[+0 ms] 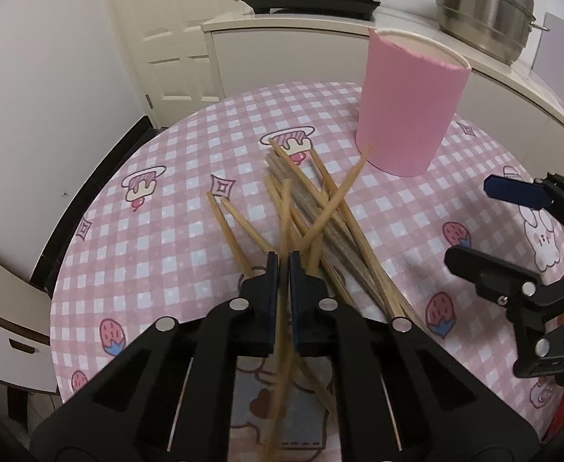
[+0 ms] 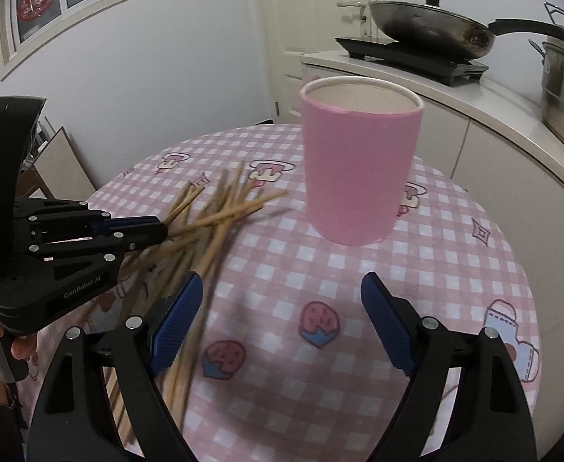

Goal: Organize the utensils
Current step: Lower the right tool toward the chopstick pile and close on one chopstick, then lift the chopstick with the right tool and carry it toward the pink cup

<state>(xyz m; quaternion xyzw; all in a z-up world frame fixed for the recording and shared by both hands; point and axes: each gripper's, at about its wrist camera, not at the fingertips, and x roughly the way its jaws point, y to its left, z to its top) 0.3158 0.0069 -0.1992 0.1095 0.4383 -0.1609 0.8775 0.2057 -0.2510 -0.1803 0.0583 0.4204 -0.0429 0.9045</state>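
Several wooden chopsticks [image 1: 332, 211] lie crossed in a loose pile on the pink checked tablecloth [image 1: 166, 231]. My left gripper [image 1: 283, 265] is shut on one chopstick [image 1: 285, 223], which runs up between its pads at the near end of the pile. A tall pink cup [image 1: 409, 107] stands upright just beyond the pile. In the right wrist view the cup [image 2: 358, 161] is straight ahead, and the pile [image 2: 220, 215] and left gripper [image 2: 162, 231] are on the left. My right gripper [image 2: 282, 281] is open, its left finger beside the pile's edge, gripping nothing. It shows at the right [image 1: 470, 221].
The round table's edge [image 2: 512, 238] curves close behind the cup. A counter beyond holds a wok [image 2: 428, 27] on a black cooktop [image 2: 409, 57] and a steel pot [image 1: 486, 11]. A white door [image 1: 174, 50] is behind. A hand [image 2: 24, 346] holds the left gripper.
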